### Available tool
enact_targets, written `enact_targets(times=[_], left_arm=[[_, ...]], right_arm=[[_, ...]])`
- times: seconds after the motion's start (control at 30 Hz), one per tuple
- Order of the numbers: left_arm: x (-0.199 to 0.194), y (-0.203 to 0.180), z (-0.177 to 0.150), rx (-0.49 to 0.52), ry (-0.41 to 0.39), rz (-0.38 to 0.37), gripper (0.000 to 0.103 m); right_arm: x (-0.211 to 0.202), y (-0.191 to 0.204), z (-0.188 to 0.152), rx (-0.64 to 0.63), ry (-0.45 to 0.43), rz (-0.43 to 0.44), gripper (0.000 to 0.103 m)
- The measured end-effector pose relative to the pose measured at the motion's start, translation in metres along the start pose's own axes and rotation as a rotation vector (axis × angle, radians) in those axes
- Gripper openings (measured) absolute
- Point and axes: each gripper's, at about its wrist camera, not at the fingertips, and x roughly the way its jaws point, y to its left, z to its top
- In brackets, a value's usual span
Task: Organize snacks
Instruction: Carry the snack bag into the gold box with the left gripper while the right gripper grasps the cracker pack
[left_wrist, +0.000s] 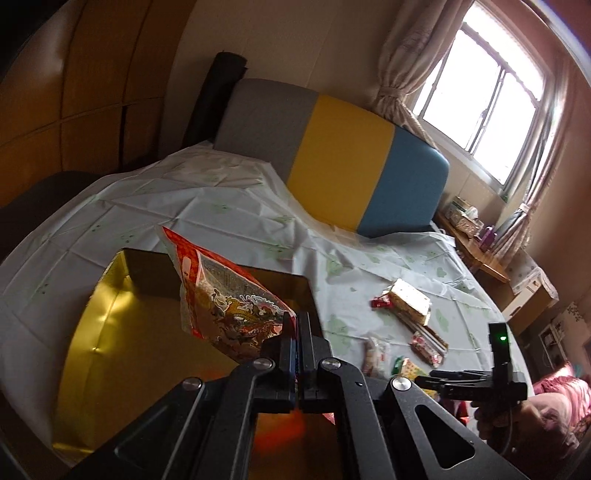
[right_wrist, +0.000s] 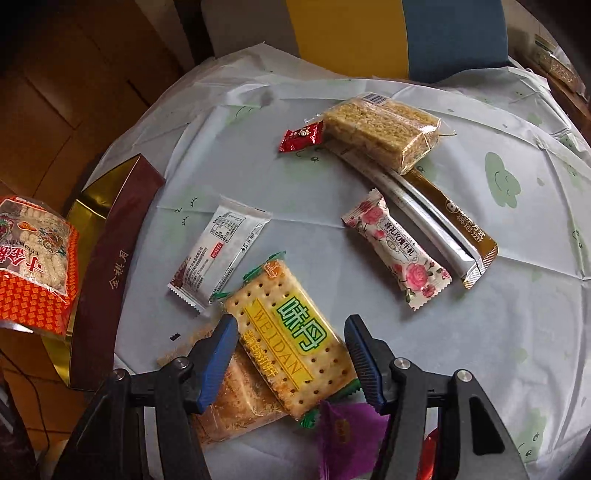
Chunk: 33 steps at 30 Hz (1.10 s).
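My left fingers (left_wrist: 291, 325) are pinched fully together on the corner of an orange-red snack bag (left_wrist: 225, 299), which hangs over the open gold-lined box (left_wrist: 110, 332) at my eight o'clock.

My right fingers (right_wrist: 291, 354) stand about half open, straddling the cracker packet (right_wrist: 291, 343); I cannot tell whether the blue pads (right_wrist: 218, 354) press on it. The packet lies on a crumbly cake packet (right_wrist: 236, 402), with a purple wrapper (right_wrist: 343, 428) at its six o'clock.

Farther out on the surface (right_wrist: 480, 332): a white packet (right_wrist: 221, 251) at eleven o'clock, a rose-printed candy (right_wrist: 399, 247) at one o'clock, a silver and brown stick sachet (right_wrist: 436, 221) beyond it, then a rice-crisp bar (right_wrist: 384, 125) and a small red candy (right_wrist: 301, 136) at twelve.
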Motion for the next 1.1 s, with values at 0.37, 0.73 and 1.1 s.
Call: enact_targets(times=[0.37, 0.73, 1.1], left_arm=[[-0.006, 0.094, -0.019, -0.151, 0.027, 0.242, 0.005], [-0.024, 0.125, -0.034, -0.244, 0.005, 0.38, 0.005], [-0.052, 0.107, -0.034, -0.2, -0.078, 0.338, 0.009]], right_arm=[[-0.019, -0.016, 0.002, 0.069, -0.069, -0.044, 0.061], [-0.03, -0.035, 0.005, 0.125, -0.074, -0.102, 0.057], [-0.021, -0.027, 0.001, 0.087, -0.037, -0.089, 0.057]])
